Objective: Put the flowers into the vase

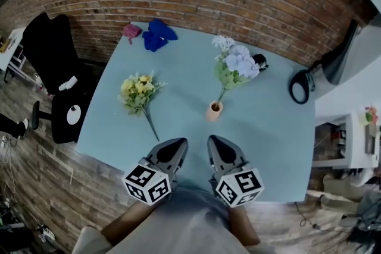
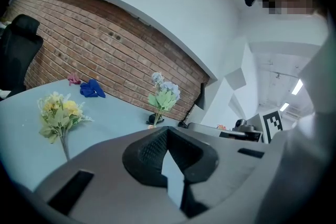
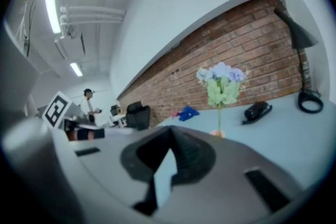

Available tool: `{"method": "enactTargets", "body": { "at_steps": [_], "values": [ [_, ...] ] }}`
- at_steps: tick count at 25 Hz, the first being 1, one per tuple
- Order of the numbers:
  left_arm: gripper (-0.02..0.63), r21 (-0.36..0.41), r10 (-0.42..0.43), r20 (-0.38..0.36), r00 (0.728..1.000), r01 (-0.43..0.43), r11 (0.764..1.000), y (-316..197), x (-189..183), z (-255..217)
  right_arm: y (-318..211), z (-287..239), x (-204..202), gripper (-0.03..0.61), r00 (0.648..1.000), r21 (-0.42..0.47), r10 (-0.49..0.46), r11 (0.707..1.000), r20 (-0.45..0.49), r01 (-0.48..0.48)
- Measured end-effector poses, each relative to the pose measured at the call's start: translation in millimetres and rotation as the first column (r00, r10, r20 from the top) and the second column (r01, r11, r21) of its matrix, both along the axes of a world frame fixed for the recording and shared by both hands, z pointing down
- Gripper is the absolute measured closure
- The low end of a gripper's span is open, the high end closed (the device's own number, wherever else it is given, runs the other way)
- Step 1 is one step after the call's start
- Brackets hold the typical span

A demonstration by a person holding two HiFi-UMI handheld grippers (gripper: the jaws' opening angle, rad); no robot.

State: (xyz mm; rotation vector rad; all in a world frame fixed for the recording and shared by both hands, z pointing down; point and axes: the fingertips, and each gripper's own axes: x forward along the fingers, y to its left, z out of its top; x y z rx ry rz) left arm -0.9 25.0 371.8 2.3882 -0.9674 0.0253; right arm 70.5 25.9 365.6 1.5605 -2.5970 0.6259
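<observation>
A bunch of yellow flowers point(image 1: 139, 92) lies flat on the light blue table point(image 1: 268, 146), left of centre. A bunch of pale blue and white flowers point(image 1: 237, 62) stands with its stem in a small peach vase point(image 1: 214, 110) near the middle. My left gripper point(image 1: 180, 141) and right gripper point(image 1: 212, 138) hover side by side over the table's near edge. Both are shut and empty, short of the vase. The left gripper view has its jaws point(image 2: 167, 129) meeting at the tips, with the yellow flowers point(image 2: 60, 113) to the left and the blue flowers point(image 2: 164, 94) ahead. The right gripper point(image 3: 170, 129) faces the blue flowers point(image 3: 223, 81) and vase point(image 3: 218, 134).
A blue cloth point(image 1: 158, 34) and a pink item point(image 1: 131, 30) lie at the table's far edge by the brick wall. A small black object point(image 1: 259, 60) sits behind the blue flowers. A black lamp point(image 1: 336, 59) stands at the right, a black office chair point(image 1: 56, 68) at the left.
</observation>
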Motion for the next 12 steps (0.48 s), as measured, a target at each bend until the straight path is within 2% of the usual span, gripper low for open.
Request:
{"method": "enactTargets", "body": {
  "at_steps": [6, 12],
  "values": [
    [0.598, -0.021, -0.01, -0.028, 1.0, 0.009, 1.0, 6, -3, 1, 4, -5, -9, 0.555, 1.0, 0.013, -0.028, 1.0, -0.008, 0.028],
    [0.597, -0.04, -0.086, 0.004, 0.996, 0.086, 0.995, 3, -21, 11, 5, 1, -14, 0.555, 0.999, 0.0, -0.045, 0.999, -0.01, 0.045]
  ]
}}
